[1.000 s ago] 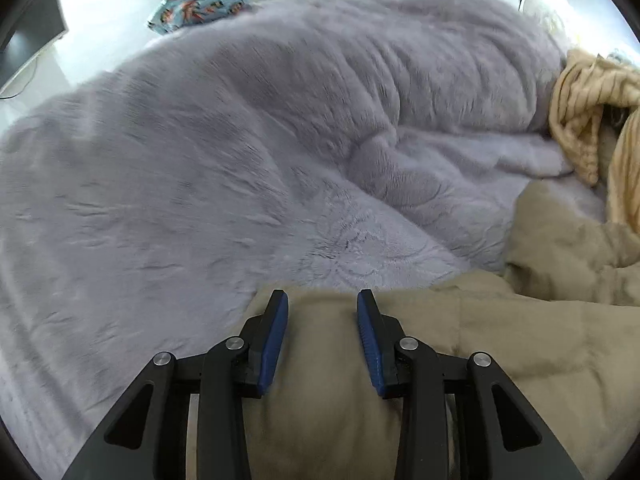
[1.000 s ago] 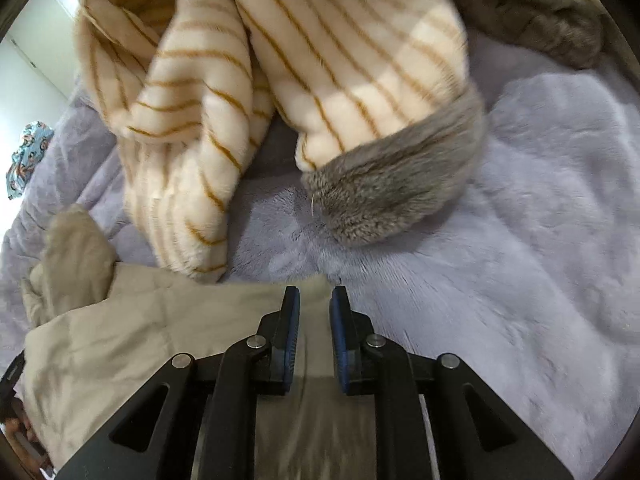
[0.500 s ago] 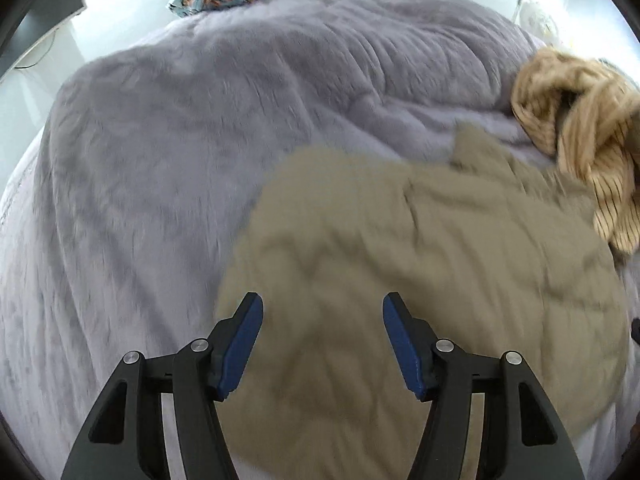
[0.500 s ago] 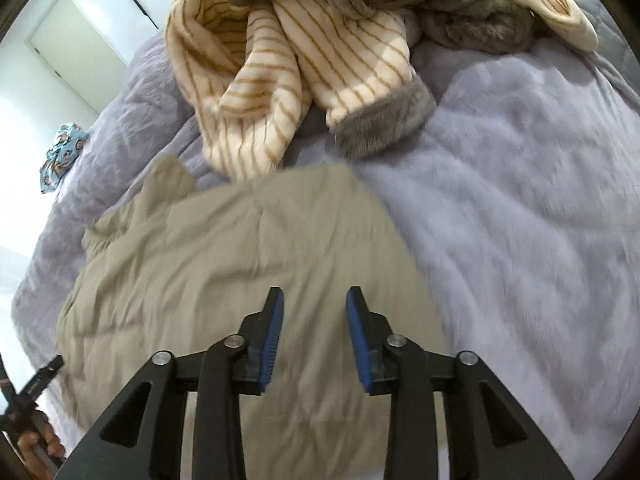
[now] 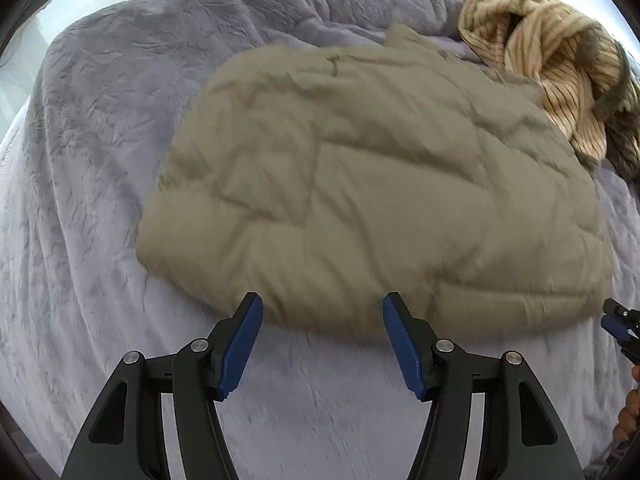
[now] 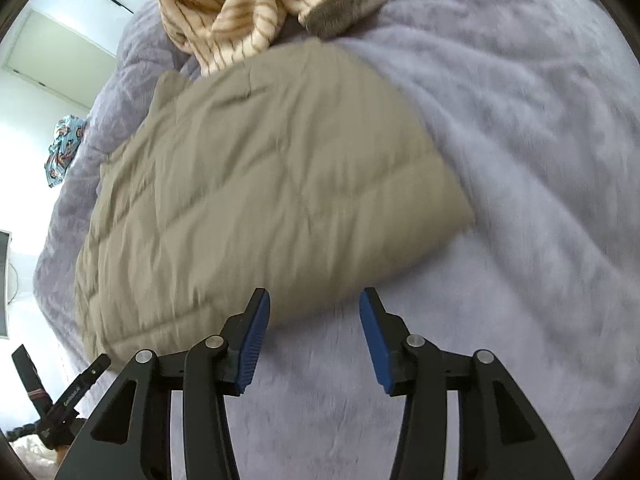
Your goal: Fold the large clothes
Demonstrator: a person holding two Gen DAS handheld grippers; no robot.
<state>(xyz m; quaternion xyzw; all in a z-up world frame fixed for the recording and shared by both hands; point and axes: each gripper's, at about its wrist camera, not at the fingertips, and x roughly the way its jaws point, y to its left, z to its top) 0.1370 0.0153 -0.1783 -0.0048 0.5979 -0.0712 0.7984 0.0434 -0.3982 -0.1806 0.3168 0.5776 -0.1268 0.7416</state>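
Note:
A tan quilted garment (image 5: 372, 184) lies folded flat on the grey plush bed cover (image 5: 92, 160); it also shows in the right wrist view (image 6: 260, 200). My left gripper (image 5: 322, 316) is open and empty, just short of the garment's near edge. My right gripper (image 6: 314, 312) is open and empty at the garment's near right corner. The right gripper's tip also shows at the right edge of the left wrist view (image 5: 620, 324). The left gripper's tip shows at the lower left of the right wrist view (image 6: 80, 384).
A cream striped fleece garment (image 5: 560, 64) with grey trim is heaped at the far right, touching the tan garment; it also shows in the right wrist view (image 6: 236, 12). A blue patterned cloth (image 6: 62, 148) lies at the bed's far edge. Grey cover (image 6: 520, 160) spreads to the right.
Both grippers let go of the tan garment, opened wide and pulled back toward the bed's near edge. The garment now lies flat, fully in view.

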